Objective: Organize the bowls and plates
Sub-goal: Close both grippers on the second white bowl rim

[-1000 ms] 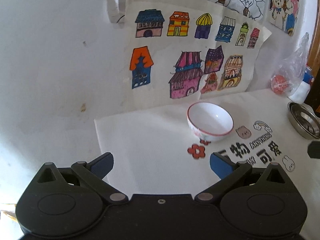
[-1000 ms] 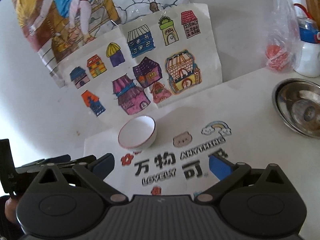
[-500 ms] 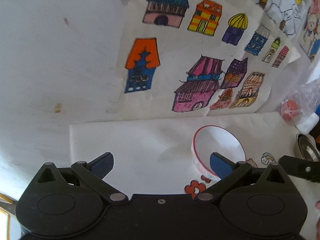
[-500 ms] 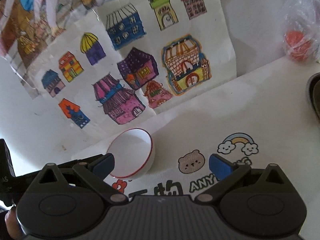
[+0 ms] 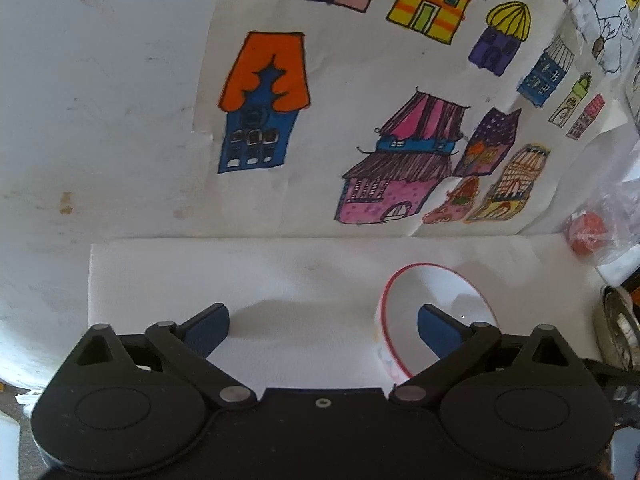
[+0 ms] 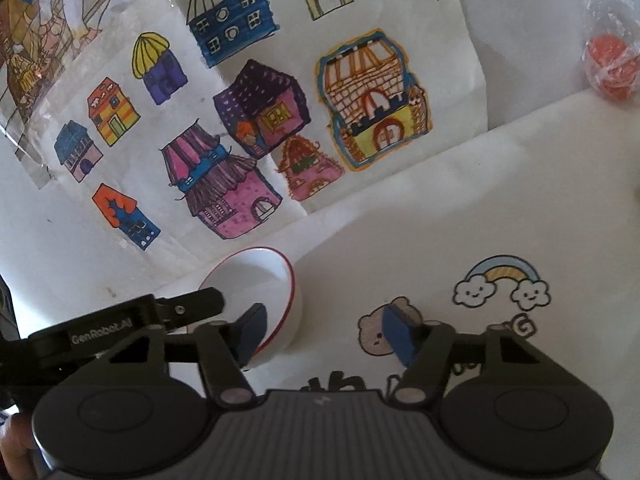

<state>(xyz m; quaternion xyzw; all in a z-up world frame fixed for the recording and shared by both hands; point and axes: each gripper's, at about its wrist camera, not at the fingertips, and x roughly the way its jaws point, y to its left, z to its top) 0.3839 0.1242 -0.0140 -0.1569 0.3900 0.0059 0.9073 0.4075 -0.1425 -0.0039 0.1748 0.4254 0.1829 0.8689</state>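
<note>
A small white bowl with a red rim (image 5: pixel 424 300) stands on the white printed mat (image 5: pixel 280 280). My left gripper (image 5: pixel 322 322) is open; its right finger is over the inside of the bowl, with the bowl's left rim between the jaws. In the right wrist view the same bowl (image 6: pixel 256 276) stands at the lower left. My right gripper (image 6: pixel 322 334) is partly closed but empty; its left finger is inside the bowl and the bowl's right wall lies between the jaws. The left gripper's finger (image 6: pixel 192 306) reaches over the bowl from the left.
A steel bowl (image 5: pixel 618 328) stands at the right edge of the mat. A plastic bag with a red-orange object (image 6: pixel 610 66) lies at the back right. A paper sheet with drawn houses (image 6: pixel 280 120) leans on the wall right behind the mat.
Both grippers have moved forward and down to the bowl, so each now has a finger over it. The right gripper's jaws have narrowed. The bowl has stayed in place.
</note>
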